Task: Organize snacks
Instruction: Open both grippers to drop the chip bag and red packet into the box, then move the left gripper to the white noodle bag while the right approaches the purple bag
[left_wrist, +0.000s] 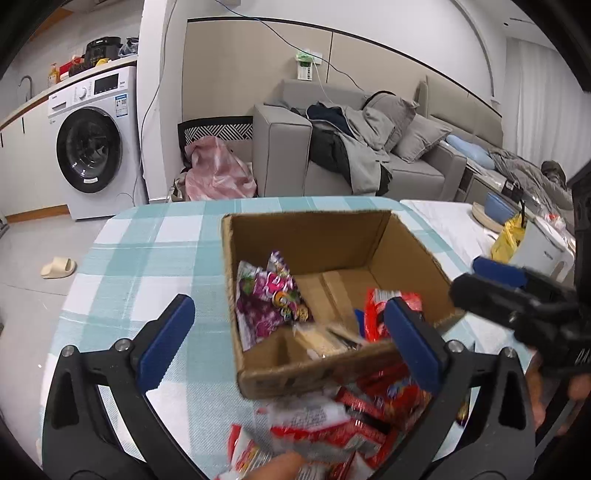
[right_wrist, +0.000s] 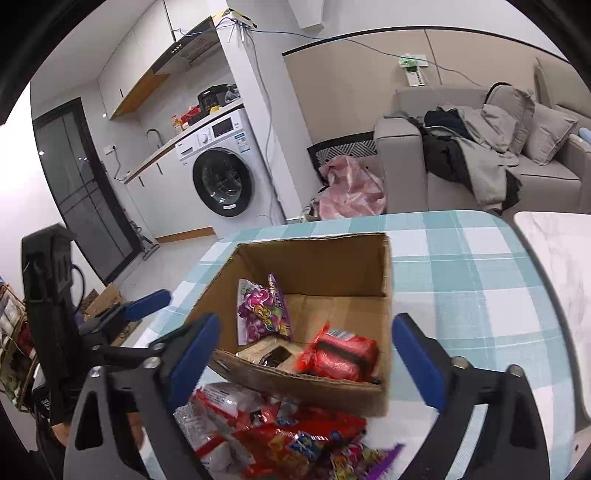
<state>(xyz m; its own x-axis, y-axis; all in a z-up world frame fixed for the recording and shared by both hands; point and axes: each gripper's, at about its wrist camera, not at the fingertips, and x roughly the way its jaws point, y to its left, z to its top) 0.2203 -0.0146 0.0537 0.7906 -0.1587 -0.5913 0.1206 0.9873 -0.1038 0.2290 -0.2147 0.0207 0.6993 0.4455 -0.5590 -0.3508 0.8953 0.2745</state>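
1. The left gripper (left_wrist: 288, 343) and the right gripper (right_wrist: 306, 354) are both seen with their blue-padded jaws spread wide and nothing between the pads; no snack is held.
2. An open brown cardboard box (right_wrist: 384, 400) stands on the teal-and-white checked tablecloth (right_wrist: 461, 266). Inside it lie a purple candy bag (right_wrist: 260, 314), a red foil packet (right_wrist: 341, 356) and a pale wrapped biscuit pack (right_wrist: 271, 352).
3. A loose heap of red and white snack packets (right_wrist: 273, 432) is spread on the cloth just in front of the box's near wall, below both grippers.
4. The packets are judged light, soft and crinkly, with slippery film and possibly brittle contents; a sealed edge or a raised corner is best pinched, gently.
5. The box's near wall stands between heap and interior and must be cleared by lifting over it. The two grippers are close together, so crossing paths is a risk.
6. A grey sofa (left_wrist: 369, 162) and a white washing machine (left_wrist: 94, 144) stand well apart beyond the table.
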